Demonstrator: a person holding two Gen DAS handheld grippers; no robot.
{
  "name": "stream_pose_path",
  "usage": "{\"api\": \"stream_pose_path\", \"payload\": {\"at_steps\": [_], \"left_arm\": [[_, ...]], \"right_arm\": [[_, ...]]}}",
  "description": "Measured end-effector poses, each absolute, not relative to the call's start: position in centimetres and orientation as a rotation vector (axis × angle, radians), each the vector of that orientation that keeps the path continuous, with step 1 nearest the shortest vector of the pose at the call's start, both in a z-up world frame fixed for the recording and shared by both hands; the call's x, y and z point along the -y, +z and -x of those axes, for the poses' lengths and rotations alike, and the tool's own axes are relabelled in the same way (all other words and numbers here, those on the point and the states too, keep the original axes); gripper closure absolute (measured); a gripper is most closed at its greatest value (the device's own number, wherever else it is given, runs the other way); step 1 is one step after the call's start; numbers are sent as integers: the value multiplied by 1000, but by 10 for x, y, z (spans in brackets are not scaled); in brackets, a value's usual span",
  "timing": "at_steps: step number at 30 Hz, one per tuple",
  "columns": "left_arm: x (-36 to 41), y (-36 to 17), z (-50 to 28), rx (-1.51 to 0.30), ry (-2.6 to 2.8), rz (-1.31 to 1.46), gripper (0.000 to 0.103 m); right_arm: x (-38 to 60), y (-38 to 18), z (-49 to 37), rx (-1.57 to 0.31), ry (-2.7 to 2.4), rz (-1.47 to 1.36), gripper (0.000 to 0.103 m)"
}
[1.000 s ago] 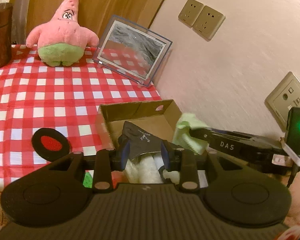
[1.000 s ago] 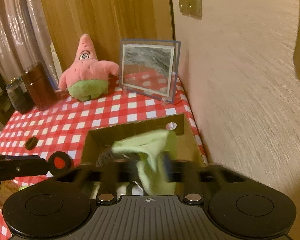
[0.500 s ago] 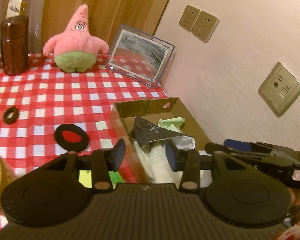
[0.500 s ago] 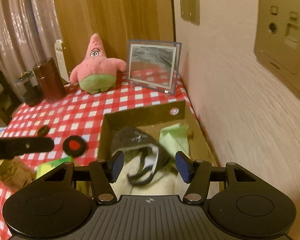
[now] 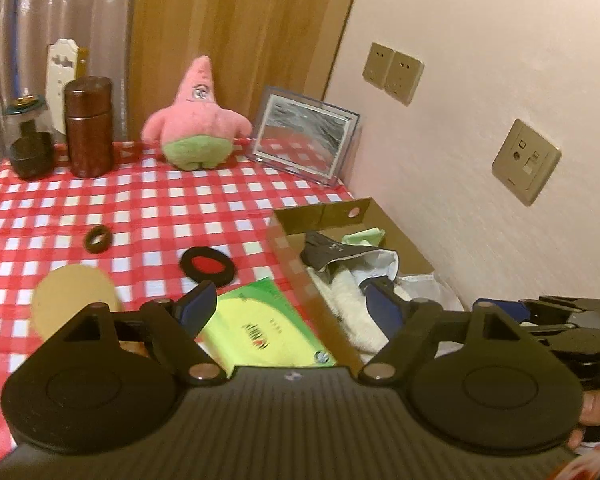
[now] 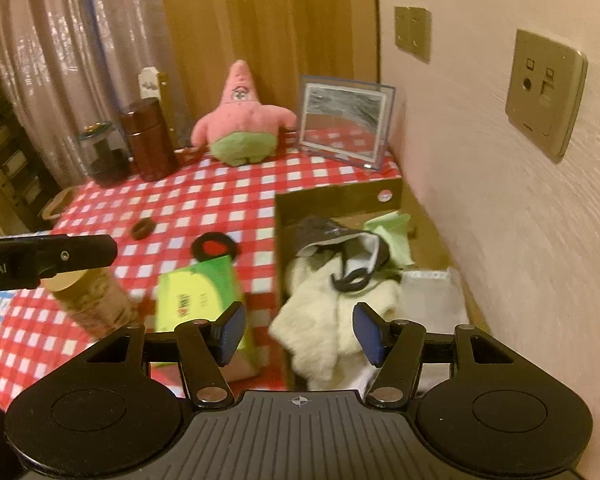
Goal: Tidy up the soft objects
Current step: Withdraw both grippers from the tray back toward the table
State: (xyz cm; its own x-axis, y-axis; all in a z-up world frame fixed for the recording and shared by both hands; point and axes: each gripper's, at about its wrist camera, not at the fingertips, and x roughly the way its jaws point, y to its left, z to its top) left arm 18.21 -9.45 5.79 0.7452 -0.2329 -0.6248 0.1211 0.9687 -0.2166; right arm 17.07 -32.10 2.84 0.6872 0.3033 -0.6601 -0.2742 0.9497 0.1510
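Left gripper [image 5: 288,306] and right gripper [image 6: 298,332]: both spread, empty; soft cloths [image 6: 332,304] heaped in cardboard box [image 6: 340,196] just beyond the right fingers; risk: the white towel overhanging the near edge could slide out if nudged.

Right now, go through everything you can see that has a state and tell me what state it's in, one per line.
Left gripper: open, holding nothing.
Right gripper: open, holding nothing.
Cardboard box: open on top, with soft things inside.
Green cloth: lying in the box.
Dark cap: lying in the box on the white fluffy cloth.
Pink star plush: upright on the table, outside the box.
Brown canister: upright, lid on.
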Motion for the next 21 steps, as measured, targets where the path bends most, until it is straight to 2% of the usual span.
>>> {"api": "stream_pose_path", "payload": {"at_steps": [10,21], "left_arm": [[42,74,-118,-676,-107,134,11],[0,80,-85,-652,-46,127,11]], "right_arm": [[287,38,-136,-750,371,-47,37],[257,45,-123,-740,420,-22,35]]}}
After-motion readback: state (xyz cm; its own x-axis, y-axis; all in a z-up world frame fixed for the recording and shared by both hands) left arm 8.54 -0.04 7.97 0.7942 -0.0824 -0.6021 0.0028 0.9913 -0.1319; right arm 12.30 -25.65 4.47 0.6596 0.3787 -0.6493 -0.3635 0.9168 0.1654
